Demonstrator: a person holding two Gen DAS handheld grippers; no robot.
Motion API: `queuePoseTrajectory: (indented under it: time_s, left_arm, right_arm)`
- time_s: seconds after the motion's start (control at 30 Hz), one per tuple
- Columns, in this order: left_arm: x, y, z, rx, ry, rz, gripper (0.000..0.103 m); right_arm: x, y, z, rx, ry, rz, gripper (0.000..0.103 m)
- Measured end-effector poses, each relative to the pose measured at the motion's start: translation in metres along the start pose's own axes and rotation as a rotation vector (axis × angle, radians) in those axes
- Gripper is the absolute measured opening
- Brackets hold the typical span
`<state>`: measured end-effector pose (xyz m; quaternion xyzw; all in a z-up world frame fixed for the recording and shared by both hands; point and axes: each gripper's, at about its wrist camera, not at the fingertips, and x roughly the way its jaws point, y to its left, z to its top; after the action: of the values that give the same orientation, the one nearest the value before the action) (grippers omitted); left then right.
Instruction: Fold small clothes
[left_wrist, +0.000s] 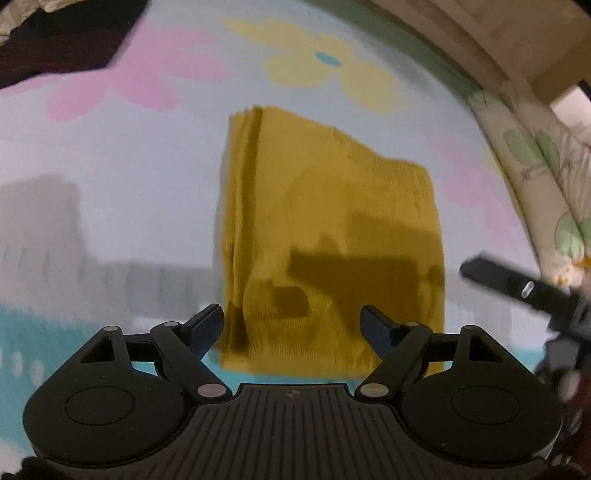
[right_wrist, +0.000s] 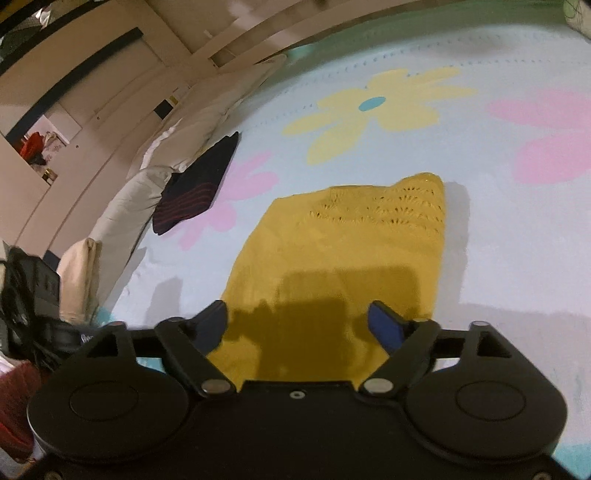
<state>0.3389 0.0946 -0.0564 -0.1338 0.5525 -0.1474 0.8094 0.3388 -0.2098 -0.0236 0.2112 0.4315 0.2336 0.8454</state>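
Pale blue bedding (right_wrist: 498, 229) printed with yellow and pink flowers covers the bed. On it lies a folded mustard-yellow knit garment (left_wrist: 328, 236), flat, with stacked layers showing along one edge. Both the left gripper (left_wrist: 295, 328) and the right gripper (right_wrist: 297, 325) hover over its near edge, jaws spread wide and holding nothing. A dark striped garment (right_wrist: 195, 192) lies apart, near the pillows (right_wrist: 173, 147).

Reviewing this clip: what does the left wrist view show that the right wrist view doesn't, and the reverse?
Left wrist only: the right hand-held gripper entering from the side, and a leaf-print fabric beyond it.
Right wrist only: the dark garment's red stripes, white pillows and cupboards.
Both: the folded yellow garment on the flowered sheet, each gripper open and empty.
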Motion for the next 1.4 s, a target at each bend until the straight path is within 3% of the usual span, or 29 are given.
queuePoseTrajectory:
  time_s: [0.17,0.47,0.87,0.93,1.2,1.4]
  left_arm:
    - [0.009,0.002,-0.013,-0.028,0.071,-0.003,0.081]
    - [-0.01,0.0,-0.007,-0.099,0.026,-0.069,0.082]
    - [0.015,0.008,-0.014,-0.205,0.098,-0.169,0.081]
    - [0.017,0.007,-0.013,-0.204,0.087,-0.156,0.081]
    - [0.009,0.007,-0.003,-0.183,-0.113,-0.15,0.081]
    - [0.023,0.011,-0.001,-0.204,-0.116,-0.145,0.08]
  right_arm:
    - [-0.01,-0.003,0.004,0.017,-0.023,0.019,0.093]
    - [-0.019,-0.011,0.008,0.038,-0.039,0.022,0.093]
    - [-0.024,-0.013,0.013,0.049,-0.054,0.035,0.094]
    - [-0.024,-0.013,0.012,0.047,-0.052,0.036,0.094]
    - [-0.023,-0.013,0.012,0.049,-0.049,0.04,0.094]
    - [-0.022,-0.012,0.01,0.05,-0.049,0.042,0.094]
